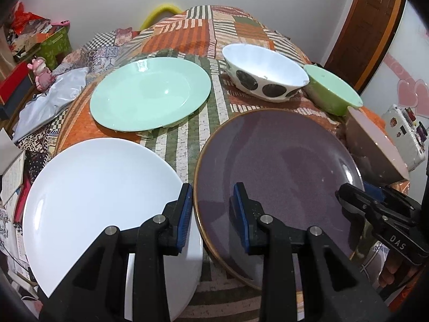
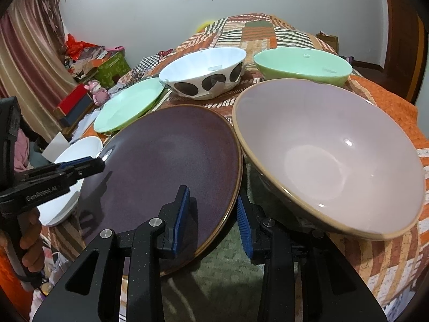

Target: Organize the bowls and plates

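A purple plate [image 1: 278, 171] with a gold rim lies at the near right of the table, also in the right wrist view [image 2: 166, 166]. A white plate [image 1: 102, 187] lies left of it and a mint green plate [image 1: 150, 94] behind. A white bowl with black dots [image 1: 264, 72], a green bowl [image 1: 332, 91] and a lilac bowl [image 2: 329, 155] stand to the right. My left gripper [image 1: 213, 212] is open, its fingers straddling the purple plate's left rim. My right gripper [image 2: 213, 214] is open, straddling the plate's right rim.
The table wears a patchwork cloth [image 1: 187, 35] of orange, green and white. Boxes and a pink toy [image 1: 41, 73] crowd the left side. A brown door [image 1: 367, 21] is at the back right.
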Demonstrator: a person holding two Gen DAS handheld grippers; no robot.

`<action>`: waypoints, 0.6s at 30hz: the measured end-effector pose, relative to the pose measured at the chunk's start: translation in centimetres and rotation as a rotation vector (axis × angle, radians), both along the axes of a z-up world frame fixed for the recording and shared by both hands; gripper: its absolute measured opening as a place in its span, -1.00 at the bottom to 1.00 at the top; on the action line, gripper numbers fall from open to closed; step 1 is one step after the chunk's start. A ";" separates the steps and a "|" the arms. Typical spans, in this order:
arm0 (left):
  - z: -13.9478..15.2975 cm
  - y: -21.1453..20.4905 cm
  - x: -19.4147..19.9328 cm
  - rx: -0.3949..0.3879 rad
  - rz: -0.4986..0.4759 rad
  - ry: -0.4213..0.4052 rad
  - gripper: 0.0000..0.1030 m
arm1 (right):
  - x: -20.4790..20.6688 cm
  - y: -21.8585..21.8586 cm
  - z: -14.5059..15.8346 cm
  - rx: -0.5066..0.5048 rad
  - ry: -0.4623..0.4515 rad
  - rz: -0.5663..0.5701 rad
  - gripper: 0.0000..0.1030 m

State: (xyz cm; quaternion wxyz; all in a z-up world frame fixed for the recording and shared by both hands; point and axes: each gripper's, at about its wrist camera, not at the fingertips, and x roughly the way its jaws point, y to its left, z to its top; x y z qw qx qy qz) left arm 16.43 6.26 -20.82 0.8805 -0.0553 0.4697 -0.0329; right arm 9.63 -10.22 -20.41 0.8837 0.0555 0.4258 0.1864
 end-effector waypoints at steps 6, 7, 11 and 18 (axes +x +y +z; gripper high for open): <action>1.3 0.2 -1.4 -0.001 0.010 -0.041 -0.33 | -0.8 -0.5 0.8 0.007 0.001 0.001 -0.33; 1.6 0.3 -1.8 0.004 0.014 -0.050 -0.29 | -0.9 -0.4 0.9 0.005 -0.003 0.002 -0.33; 2.7 0.7 -3.2 0.013 0.030 -0.084 -0.07 | -1.7 -0.3 1.6 -0.004 -0.028 0.014 -0.31; 4.3 2.9 -6.1 0.028 0.102 -0.140 0.09 | -2.7 0.6 3.1 -0.009 -0.079 0.047 -0.12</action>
